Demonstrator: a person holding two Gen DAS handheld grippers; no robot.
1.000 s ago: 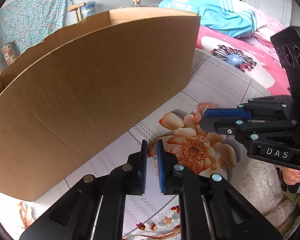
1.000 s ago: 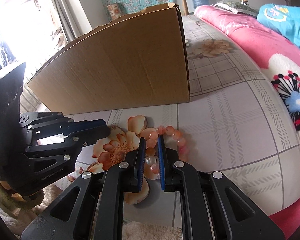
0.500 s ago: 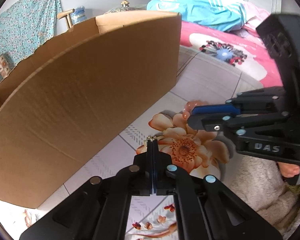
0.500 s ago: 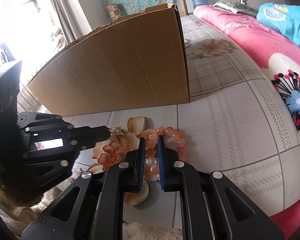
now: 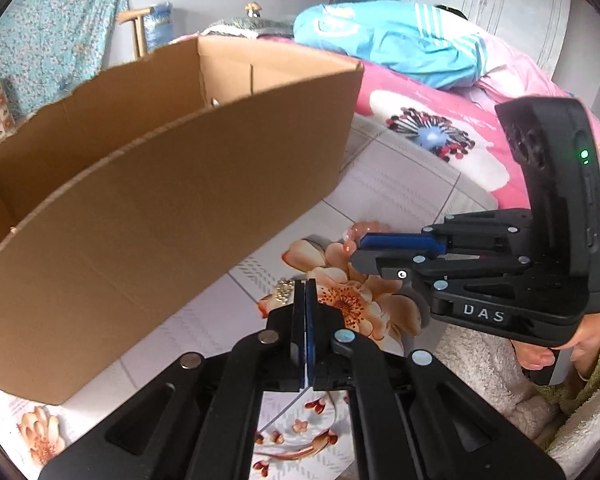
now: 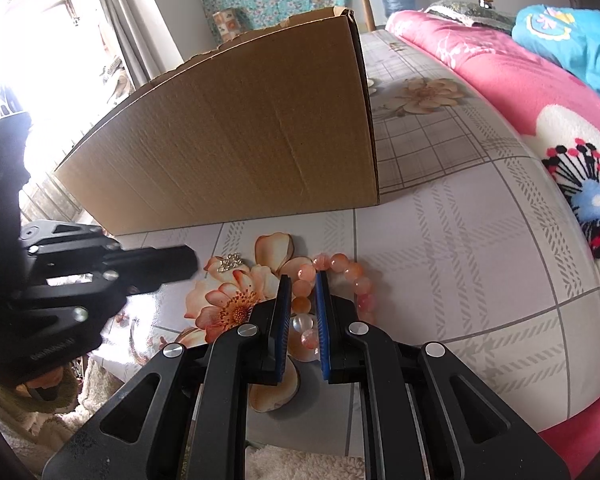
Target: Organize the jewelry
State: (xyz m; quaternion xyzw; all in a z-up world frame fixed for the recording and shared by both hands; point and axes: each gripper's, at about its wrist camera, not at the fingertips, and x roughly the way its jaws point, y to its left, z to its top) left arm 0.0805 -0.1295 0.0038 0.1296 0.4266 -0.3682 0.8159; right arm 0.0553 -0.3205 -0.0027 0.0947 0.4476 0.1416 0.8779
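**Mira:** Where is the jewelry?

**Tom:** The silver trinket [image 5: 284, 290] shows just off the left side of the left tool [image 5: 305, 292] tip, over the flowered bed sheet [image 5: 400, 184]. That tool is closed pad to pad. I cannot tell whether it has pinched a link or only lies against the piece. The bead bracelet [image 6: 352, 272] lies on the sheet, with one side of its loop between the fingers of the right tool [image 6: 303, 280], which stands open around the beads without squeezing them.

**Mira:** What could go wrong?

**Tom:** If the left grip is only on an edge, I judge that the trinket could slip out on the way to the cardboard box [image 5: 160, 200] ahead of the tool and vanish into the busy flower print. On the right, closing on round beads could squirt one sideways, so the bracelet rolls away from the pads. The two tools are also near each other, so a hasty lift could knock them together.

**Mira:** What has changed from a second ago?

**Tom:** The left tool was open then and is shut now. It also sits higher, because the inside of the box now shows over its front wall. The right tool has kept the same gap over the same beads
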